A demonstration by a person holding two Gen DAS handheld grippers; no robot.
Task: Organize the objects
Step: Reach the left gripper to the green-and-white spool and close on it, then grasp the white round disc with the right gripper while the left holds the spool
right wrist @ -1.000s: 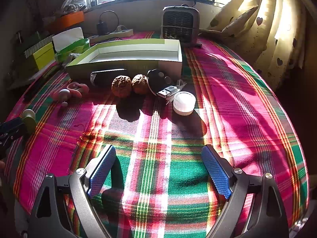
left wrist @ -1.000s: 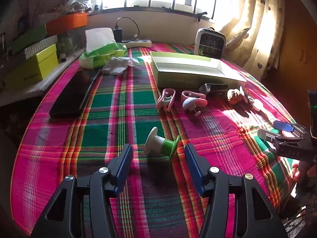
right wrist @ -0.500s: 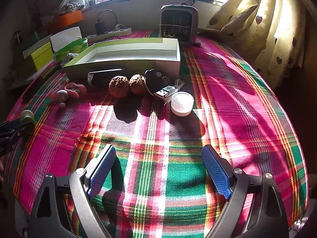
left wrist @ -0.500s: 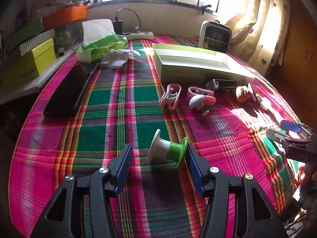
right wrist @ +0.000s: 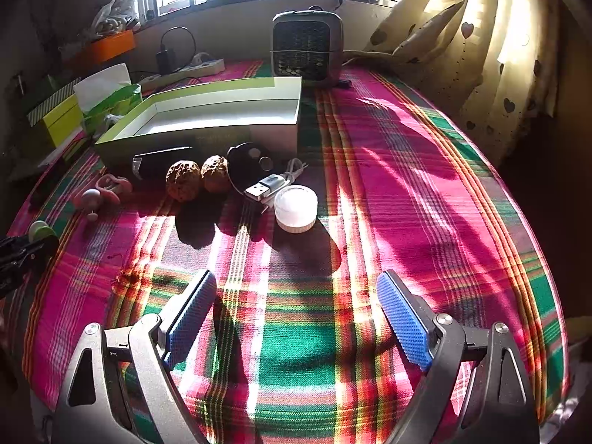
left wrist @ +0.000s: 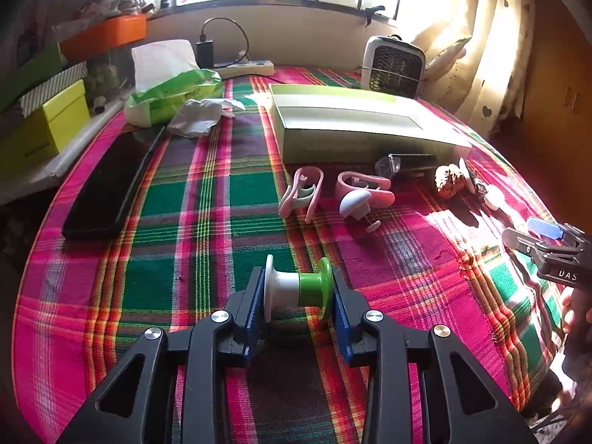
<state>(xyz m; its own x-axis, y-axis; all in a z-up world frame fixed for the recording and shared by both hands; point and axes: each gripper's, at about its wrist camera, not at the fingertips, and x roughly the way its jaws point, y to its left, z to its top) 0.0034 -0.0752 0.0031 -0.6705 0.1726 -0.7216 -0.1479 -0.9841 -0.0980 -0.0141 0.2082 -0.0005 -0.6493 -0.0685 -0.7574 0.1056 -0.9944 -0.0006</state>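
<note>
A spool with one white and one green flange (left wrist: 296, 288) lies on the plaid tablecloth. My left gripper (left wrist: 298, 281) is closing around it, and its blue pads touch both flanges. That spool (right wrist: 39, 230) also shows at the left edge of the right wrist view. My right gripper (right wrist: 296, 285) stands open above bare cloth with nothing between its fingers. An open green box (right wrist: 222, 92) sits at the back. In front of it lie two pink clips (left wrist: 301, 192), a grey knob (left wrist: 355, 203), two walnuts (right wrist: 183, 181), a USB cable (right wrist: 268, 187) and a white round lid (right wrist: 296, 207).
A small fan heater (right wrist: 307, 48) stands behind the box. A tissue pack (left wrist: 174, 88) and a long black slab (left wrist: 111, 185) lie at the left. Yellow and orange boxes sit on a side shelf (left wrist: 44, 125). A curtain (right wrist: 499, 55) hangs at the right.
My left gripper moved forward over the spool and its jaws came in from wide open onto the two flanges. The right gripper stayed open and shifted only slightly.
</note>
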